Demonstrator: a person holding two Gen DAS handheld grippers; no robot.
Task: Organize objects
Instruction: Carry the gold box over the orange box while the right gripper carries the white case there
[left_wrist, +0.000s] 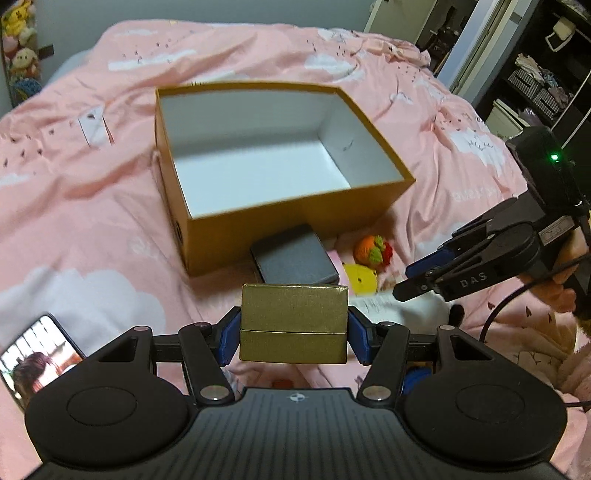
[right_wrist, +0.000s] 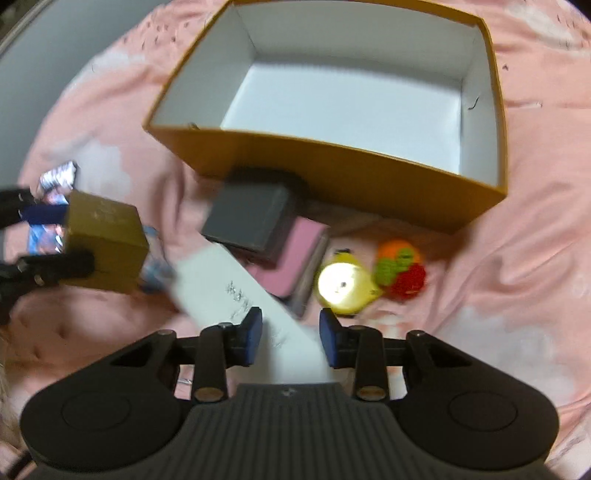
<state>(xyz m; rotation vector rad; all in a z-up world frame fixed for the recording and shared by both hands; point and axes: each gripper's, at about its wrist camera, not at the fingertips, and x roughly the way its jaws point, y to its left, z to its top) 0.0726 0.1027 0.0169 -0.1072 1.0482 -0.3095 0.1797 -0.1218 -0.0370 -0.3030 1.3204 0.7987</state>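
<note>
Your left gripper (left_wrist: 293, 326) clamps a small gold gift box (left_wrist: 293, 321), likely light and rigid, by its sides; your right gripper (right_wrist: 291, 341) gapes, holding nothing.

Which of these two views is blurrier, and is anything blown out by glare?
Right wrist view: motion blur, worst on the white paper; glare whitens the yellow toy. Left wrist view: sharper, gold box crisp, big box rim slightly soft, edges bent by fisheye.

Bed under pink cloud-print duvet (left_wrist: 92, 206); grey wall (left_wrist: 184, 11), plush toys (left_wrist: 20, 44), dark shelving (left_wrist: 546, 81)
</note>
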